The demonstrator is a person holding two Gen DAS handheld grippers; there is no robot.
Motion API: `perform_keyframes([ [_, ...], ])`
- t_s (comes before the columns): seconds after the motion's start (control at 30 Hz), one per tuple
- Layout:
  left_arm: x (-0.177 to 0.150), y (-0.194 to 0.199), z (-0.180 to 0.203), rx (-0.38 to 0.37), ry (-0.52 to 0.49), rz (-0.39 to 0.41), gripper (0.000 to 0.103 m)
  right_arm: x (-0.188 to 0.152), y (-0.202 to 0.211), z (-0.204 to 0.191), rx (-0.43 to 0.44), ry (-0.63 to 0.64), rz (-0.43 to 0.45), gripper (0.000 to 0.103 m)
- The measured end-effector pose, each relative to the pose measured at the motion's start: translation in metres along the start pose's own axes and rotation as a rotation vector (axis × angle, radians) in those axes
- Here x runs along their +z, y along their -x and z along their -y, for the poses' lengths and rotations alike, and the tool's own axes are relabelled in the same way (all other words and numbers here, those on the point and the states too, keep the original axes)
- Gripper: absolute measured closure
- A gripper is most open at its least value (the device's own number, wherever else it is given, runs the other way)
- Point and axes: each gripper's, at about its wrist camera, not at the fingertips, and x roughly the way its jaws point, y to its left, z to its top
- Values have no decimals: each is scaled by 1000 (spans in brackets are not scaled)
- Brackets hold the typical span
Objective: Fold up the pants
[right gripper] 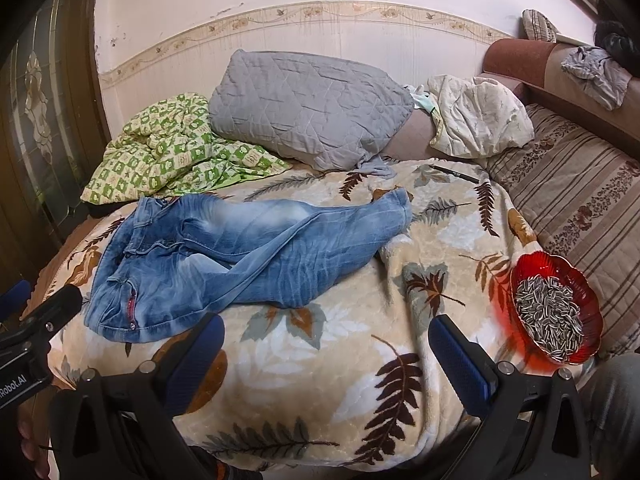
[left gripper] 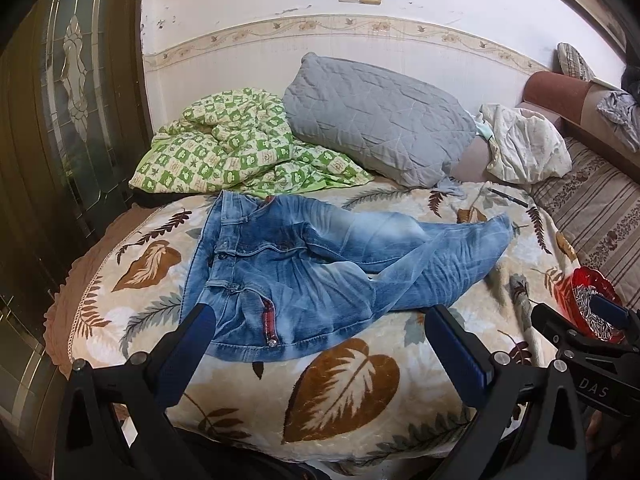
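Faded blue jeans (left gripper: 304, 268) (right gripper: 224, 256) lie crumpled on a leaf-patterned blanket (left gripper: 344, 376) (right gripper: 320, 360), waistband to the left, legs crossing toward the right. My left gripper (left gripper: 320, 320) hovers open just in front of the waist end, nothing between its blue-padded fingers (left gripper: 188, 344). My right gripper (right gripper: 324, 332) is open over bare blanket in front of the legs, to the right of the waist. Each gripper shows at the edge of the other's view: the right one (left gripper: 600, 332), the left one (right gripper: 36, 320).
A red bowl of sunflower seeds (right gripper: 556, 308) (left gripper: 592, 304) sits close to the right gripper. A grey pillow (right gripper: 308, 112), green checked quilt (right gripper: 168, 148), white cloth (right gripper: 480, 120) and a pen (right gripper: 456, 174) lie behind the jeans. A striped sofa (right gripper: 580, 192) runs along the right; a dark door (left gripper: 60, 120) stands left.
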Motion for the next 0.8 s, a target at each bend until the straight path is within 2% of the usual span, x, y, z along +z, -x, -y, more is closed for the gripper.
perform_keyframes([
  [0.8, 2, -11, -1, 6, -16, -19, 0, 2, -11, 7, -12, -19, -17, 0],
])
